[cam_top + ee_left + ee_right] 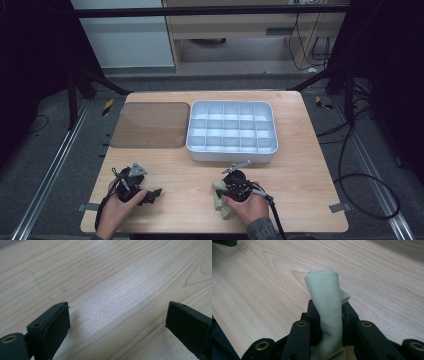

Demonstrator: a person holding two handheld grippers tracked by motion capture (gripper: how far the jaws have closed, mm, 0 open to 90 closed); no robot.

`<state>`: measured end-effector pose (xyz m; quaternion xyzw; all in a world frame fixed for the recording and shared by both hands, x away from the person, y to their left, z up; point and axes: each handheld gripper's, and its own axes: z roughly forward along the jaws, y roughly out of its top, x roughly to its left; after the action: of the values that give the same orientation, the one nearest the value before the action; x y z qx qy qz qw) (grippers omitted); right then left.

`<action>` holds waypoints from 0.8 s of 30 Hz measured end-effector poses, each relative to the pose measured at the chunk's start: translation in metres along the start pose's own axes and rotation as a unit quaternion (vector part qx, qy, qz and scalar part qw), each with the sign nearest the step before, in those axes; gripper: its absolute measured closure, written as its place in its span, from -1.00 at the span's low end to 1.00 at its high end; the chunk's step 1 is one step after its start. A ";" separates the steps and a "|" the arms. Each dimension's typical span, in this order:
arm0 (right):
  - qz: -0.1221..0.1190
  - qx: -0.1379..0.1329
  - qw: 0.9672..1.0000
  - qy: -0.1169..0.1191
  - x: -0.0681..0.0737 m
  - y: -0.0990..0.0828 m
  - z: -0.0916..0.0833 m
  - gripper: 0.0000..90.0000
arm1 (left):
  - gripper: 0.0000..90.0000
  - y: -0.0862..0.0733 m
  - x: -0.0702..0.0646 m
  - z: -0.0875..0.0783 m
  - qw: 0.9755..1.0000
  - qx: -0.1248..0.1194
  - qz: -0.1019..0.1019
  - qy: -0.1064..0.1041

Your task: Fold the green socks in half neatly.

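Observation:
A folded pale green cloth [325,290] stands up between the jaws of my right gripper [329,312], which is shut on it. From above, the cloth [219,201] lies at the left of the right gripper [223,193], near the table's front edge. My left gripper [117,312] is open over bare wood with nothing between its jaws. In the high view, the left gripper [152,194] rests low at the front left, its jaws pointing right.
A white tray [232,153] with several small compartments sits at the middle back of the wooden table [300,165]. A brown translucent sheet [150,124] lies flat to its left. Cables trail on the floor at the right.

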<state>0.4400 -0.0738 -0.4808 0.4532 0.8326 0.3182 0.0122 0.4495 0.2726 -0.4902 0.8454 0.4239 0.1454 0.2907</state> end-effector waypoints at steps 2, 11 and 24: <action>0.001 -0.002 1.000 0.000 0.000 0.000 -0.002 0.64 | -0.90 0.000 0.001 0.000 1.000 0.001 0.000 0.003; -0.003 -0.024 1.000 0.000 -0.005 0.001 -0.014 0.64 | -0.89 -0.001 0.008 0.002 1.000 0.006 -0.010 0.017; 0.003 -0.053 0.999 -0.011 -0.022 0.004 -0.041 0.64 | -0.93 -0.003 0.011 0.004 0.999 0.013 -0.009 0.031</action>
<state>0.4433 -0.1099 -0.4518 0.4578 0.8130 0.3571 0.0440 0.4565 0.2813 -0.4954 0.8405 0.4416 0.1633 0.2682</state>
